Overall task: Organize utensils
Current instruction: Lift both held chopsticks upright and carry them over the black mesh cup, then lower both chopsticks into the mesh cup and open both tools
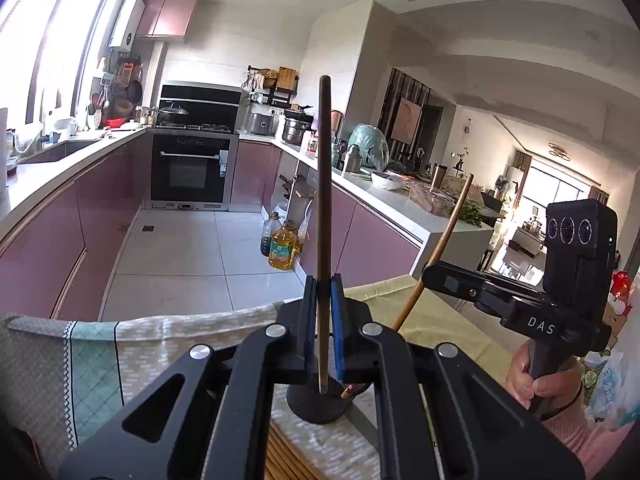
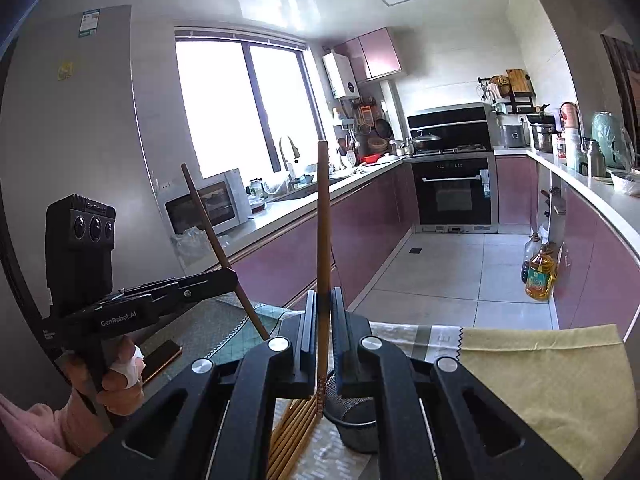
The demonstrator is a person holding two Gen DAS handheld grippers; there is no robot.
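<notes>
My left gripper (image 1: 323, 300) is shut on a dark brown chopstick (image 1: 324, 184) that stands upright, its lower tip over a black mesh utensil holder (image 1: 316, 402). My right gripper (image 2: 323, 312) is shut on a lighter brown chopstick (image 2: 323, 216), also upright, its tip beside the same holder (image 2: 352, 420). Each gripper shows in the other's view: the right gripper (image 1: 430, 274) at right with its chopstick (image 1: 444, 240) tilted, the left gripper (image 2: 232, 276) at left with its chopstick (image 2: 212, 236) tilted. Several more chopsticks (image 2: 294, 428) lie in a row on the cloth by the holder.
The table is covered by a patterned cloth (image 1: 92, 364) and a yellow-green cloth (image 2: 540, 384). A phone (image 2: 160, 358) lies at the table's left edge. Beyond are kitchen counters, an oven (image 1: 188, 172) and oil bottles (image 1: 282, 246) on the floor.
</notes>
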